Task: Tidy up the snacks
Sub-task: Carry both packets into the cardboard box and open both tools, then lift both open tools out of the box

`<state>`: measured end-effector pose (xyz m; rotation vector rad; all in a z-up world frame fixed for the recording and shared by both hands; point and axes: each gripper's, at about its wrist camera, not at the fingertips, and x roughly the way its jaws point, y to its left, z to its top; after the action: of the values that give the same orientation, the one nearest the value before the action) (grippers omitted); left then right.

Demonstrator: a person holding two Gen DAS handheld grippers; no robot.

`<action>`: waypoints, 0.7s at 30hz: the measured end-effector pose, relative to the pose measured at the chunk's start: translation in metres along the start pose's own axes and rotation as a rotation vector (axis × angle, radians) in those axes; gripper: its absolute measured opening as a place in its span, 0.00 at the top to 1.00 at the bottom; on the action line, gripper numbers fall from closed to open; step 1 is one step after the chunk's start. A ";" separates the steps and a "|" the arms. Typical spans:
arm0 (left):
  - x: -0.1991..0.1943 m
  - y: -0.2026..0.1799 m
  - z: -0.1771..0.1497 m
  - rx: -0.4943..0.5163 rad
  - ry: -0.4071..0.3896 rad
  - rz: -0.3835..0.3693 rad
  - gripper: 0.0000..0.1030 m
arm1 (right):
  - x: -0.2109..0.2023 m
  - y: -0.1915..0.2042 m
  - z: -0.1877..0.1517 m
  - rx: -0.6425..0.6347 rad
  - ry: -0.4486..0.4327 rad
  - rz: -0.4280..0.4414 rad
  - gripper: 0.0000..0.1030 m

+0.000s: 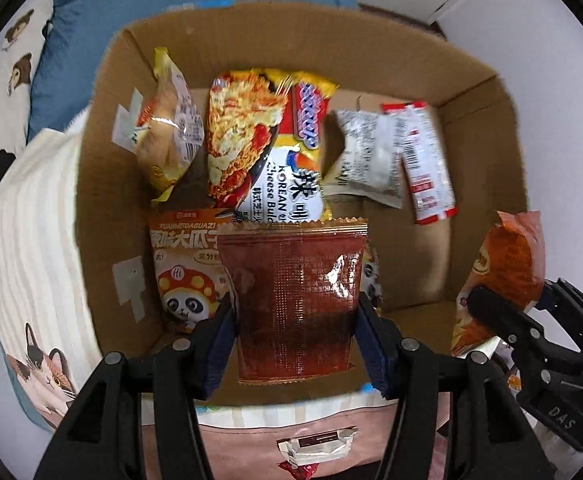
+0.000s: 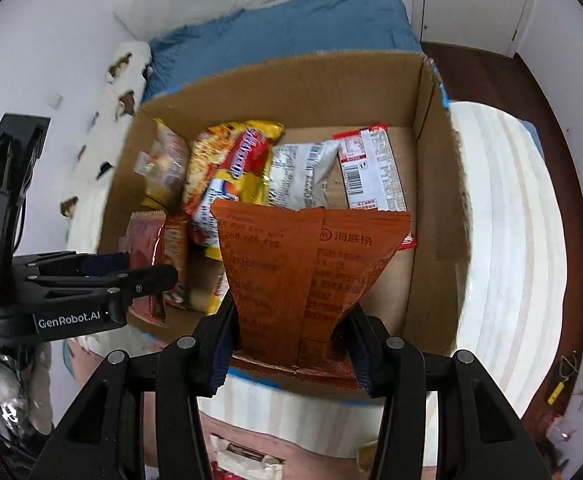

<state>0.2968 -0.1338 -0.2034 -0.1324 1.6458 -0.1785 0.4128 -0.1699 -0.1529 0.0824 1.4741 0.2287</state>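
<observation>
Claw state: my left claw (image 1: 295,344) is clamped on a dark red foil packet (image 1: 291,300), held above the near left part of the cardboard box (image 1: 471,80). Inside the box, against its far wall, a yellow noodle pack (image 1: 267,140) lies left of a silver sachet (image 1: 371,160). My right claw (image 2: 291,344) is clamped on an orange packet (image 2: 299,272) above the box's near right part.

Cardboard box (image 2: 431,200) open on top — left half crowded with noodle pack (image 1: 267,140) and packets; bare floor (image 2: 387,280) at right front — walls hem it.
</observation>
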 end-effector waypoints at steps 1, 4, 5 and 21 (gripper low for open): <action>0.006 0.001 0.003 -0.001 0.015 0.004 0.48 | 0.010 0.001 0.002 -0.002 0.012 -0.010 0.50; 0.023 0.006 0.011 -0.009 0.063 0.010 0.48 | 0.023 -0.002 0.005 -0.001 0.048 -0.030 0.50; 0.028 0.008 0.012 -0.013 0.079 0.011 0.48 | 0.028 -0.003 0.006 -0.001 0.066 -0.032 0.50; 0.029 0.025 0.007 -0.030 0.100 0.006 0.09 | 0.040 -0.001 0.004 -0.008 0.132 -0.113 0.04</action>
<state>0.3021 -0.1153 -0.2372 -0.1429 1.7489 -0.1584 0.4202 -0.1627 -0.1918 -0.0235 1.6036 0.1504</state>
